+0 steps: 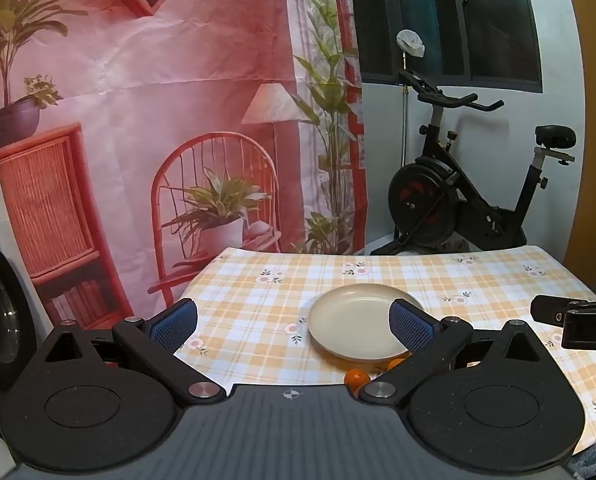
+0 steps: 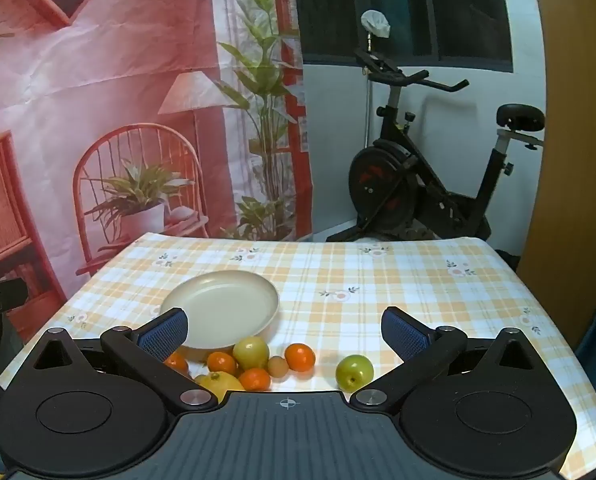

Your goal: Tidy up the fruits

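An empty cream plate (image 2: pixel 226 300) sits on the checked tablecloth; it also shows in the left wrist view (image 1: pixel 354 324). Several fruits lie in front of it: oranges (image 2: pixel 300 357), a yellow-green apple (image 2: pixel 251 352), a small brown fruit (image 2: pixel 278 366), a yellow lemon (image 2: pixel 218 384) and a green apple (image 2: pixel 354 373) apart to the right. My right gripper (image 2: pixel 284 330) is open and empty above the fruits. My left gripper (image 1: pixel 294 322) is open and empty, over the table's left part; an orange (image 1: pixel 356 378) shows by its right finger.
The table (image 2: pixel 418 280) has a yellow checked cloth with its far edge near a printed backdrop (image 2: pixel 98 120). An exercise bike (image 2: pixel 418 176) stands behind the table on the right. The right gripper's body (image 1: pixel 574 320) shows at the left view's right edge.
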### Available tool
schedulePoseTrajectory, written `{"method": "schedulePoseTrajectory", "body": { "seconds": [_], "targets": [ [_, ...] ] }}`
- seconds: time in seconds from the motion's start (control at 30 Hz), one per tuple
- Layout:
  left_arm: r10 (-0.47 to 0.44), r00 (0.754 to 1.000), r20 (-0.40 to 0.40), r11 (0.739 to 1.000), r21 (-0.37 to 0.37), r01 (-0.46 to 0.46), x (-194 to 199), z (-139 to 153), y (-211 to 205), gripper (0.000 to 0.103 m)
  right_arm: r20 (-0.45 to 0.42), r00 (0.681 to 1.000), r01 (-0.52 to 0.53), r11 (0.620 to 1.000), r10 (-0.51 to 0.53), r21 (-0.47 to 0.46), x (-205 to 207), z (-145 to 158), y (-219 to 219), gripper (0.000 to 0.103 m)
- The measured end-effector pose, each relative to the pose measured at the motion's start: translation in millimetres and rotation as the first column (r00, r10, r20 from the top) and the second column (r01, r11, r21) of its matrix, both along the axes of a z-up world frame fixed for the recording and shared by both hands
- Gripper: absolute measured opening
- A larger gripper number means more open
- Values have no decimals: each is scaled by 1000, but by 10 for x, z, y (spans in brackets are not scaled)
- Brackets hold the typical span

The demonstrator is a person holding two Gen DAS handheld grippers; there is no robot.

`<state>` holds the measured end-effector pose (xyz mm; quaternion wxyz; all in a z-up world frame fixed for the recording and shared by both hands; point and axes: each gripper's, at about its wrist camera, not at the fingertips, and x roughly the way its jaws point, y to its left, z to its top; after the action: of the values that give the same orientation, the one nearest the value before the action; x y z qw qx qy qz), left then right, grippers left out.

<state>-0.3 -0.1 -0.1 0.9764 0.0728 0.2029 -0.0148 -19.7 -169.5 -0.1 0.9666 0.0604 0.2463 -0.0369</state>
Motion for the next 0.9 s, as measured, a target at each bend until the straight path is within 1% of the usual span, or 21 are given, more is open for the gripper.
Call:
{"method": "schedulePoseTrajectory", "body": {
  "seconds": [0.4, 0.57, 0.63, 0.9],
  "targets": [
    [2, 1000, -2, 1000, -6, -2, 11, 6, 13, 103, 10, 1000, 4, 1000, -4, -3, 1, 36, -15, 103],
    [-2, 1000, -4, 1000, -4, 2, -4, 31, 79, 103, 13, 1000, 3, 1000, -3, -4, 3, 30, -21, 103],
    [1, 1000, -4, 1000, -3, -1, -6, 17, 22, 103, 16, 1000, 5, 1000, -5, -3, -1, 24, -21, 103],
    [2, 1000, 3, 1000, -3, -2, -9, -2, 8, 103, 18, 1000, 5, 1000, -5, -2, -5, 28, -24, 103]
  ]
}}
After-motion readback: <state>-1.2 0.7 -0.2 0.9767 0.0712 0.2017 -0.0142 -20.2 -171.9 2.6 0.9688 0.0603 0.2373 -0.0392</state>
